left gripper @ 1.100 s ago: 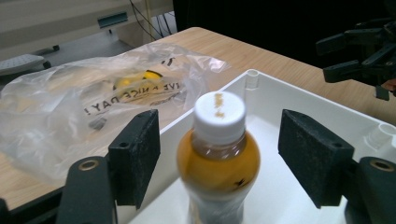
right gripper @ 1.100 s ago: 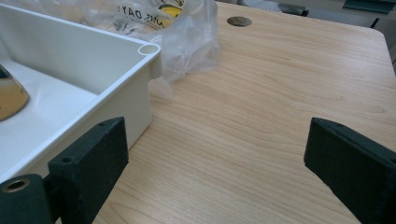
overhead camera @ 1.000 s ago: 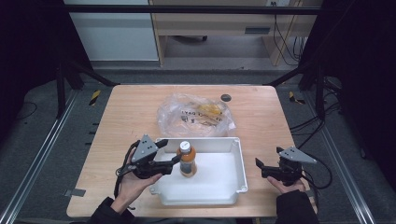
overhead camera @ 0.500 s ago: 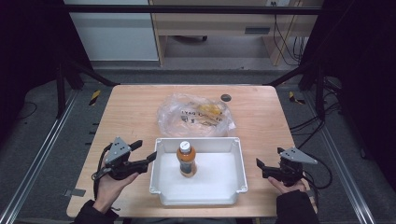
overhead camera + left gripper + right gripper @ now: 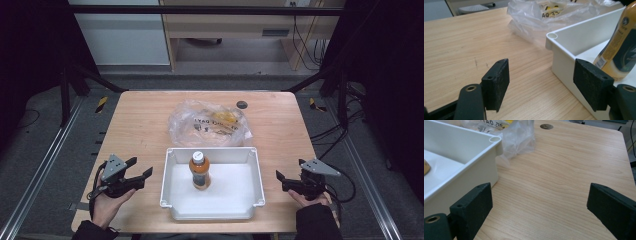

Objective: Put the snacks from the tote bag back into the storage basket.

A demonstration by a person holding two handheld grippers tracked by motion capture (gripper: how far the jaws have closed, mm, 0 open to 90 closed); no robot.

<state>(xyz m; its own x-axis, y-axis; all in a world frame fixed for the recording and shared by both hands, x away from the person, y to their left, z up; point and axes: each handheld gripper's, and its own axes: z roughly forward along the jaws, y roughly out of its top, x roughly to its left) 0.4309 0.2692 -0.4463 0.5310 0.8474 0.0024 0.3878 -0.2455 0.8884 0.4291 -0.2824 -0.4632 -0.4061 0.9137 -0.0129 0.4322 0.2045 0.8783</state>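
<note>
Left gripper [image 5: 139, 171] has let go, jaws open, and moved left of the tray [image 5: 172, 206]; bottle [image 5: 199, 171] now stands inside.

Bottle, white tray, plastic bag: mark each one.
bottle [image 5: 200, 172], high view, on its orange body.
white tray [image 5: 211, 213], high view, on the near rim.
plastic bag [image 5: 186, 125], high view, on its clear left side.
</note>
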